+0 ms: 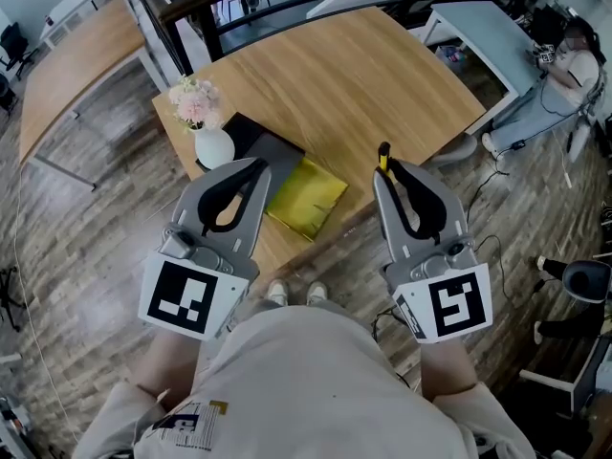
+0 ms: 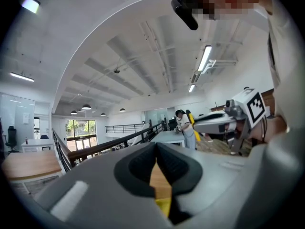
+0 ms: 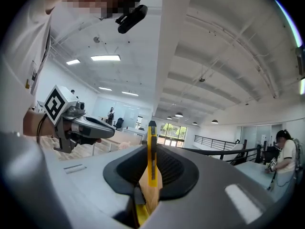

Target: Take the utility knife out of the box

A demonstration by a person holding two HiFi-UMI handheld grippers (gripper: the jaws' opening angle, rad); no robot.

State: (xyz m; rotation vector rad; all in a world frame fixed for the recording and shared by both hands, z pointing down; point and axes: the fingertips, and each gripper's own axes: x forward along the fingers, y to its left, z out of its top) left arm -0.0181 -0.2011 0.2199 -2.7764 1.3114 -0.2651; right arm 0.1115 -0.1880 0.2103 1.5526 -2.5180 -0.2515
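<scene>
Grip of my right tool (image 1: pixel 387 172) is on the utility knife (image 3: pixel 152 144). The two pads pinch its yellow body from both sides. Its long axis stands almost upright, across the line along which the tool points, so one end rises above the jaws. My left tool (image 1: pixel 251 168) has its jaws pressed together with nothing between them.

The yellow box (image 1: pixel 306 199) lies on the table (image 1: pixel 382 55) close to the near edge, between my two tools, left of the knife and lower than it. The knife does not touch the box. A flat black thing (image 1: pixel 256 140) lies at the far left side of the box, and a white vase with flowers (image 1: pixel 212 146) stands just beside that.

I judge that the taking out is done. If the knife must be put down, the bare wood lies on the far side of the right tool and a little left. The right hand is then the nearer one, and the knife must first be leaned flat.
</scene>
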